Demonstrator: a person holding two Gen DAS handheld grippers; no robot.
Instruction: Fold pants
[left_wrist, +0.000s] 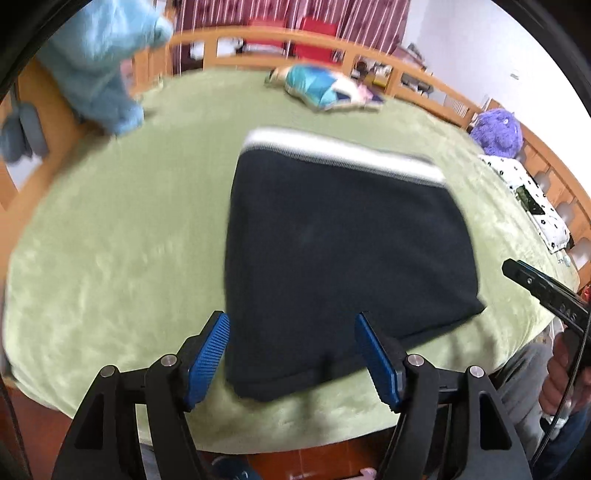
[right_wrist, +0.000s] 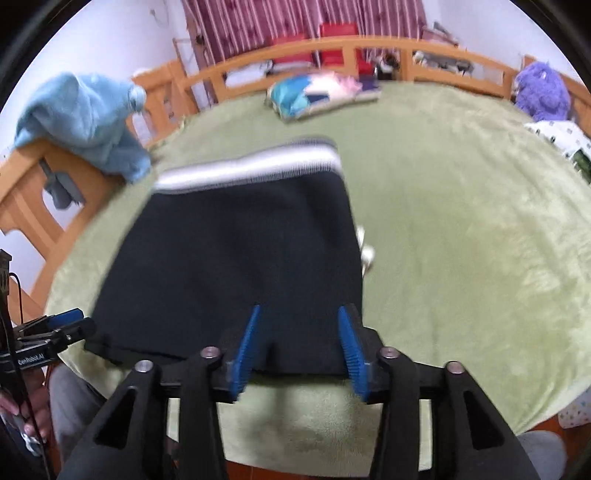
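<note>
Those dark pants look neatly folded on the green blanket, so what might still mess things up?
Both tongs, left and right, hang open right above the near edge of the folded pants; a pad could snag that edge and pull the fold apart. Something small and pale sticks out at the pants' right side, so the bundle may not be fully tidy.

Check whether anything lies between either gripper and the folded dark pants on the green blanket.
Nothing visible does. The left gripper and right gripper, both open, hang over the near edge of the folded dark pants; only bare green blanket surrounds them.

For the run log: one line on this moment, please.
pants: folded, flat on green blanket | left gripper: open, empty | right gripper: open, empty
</note>
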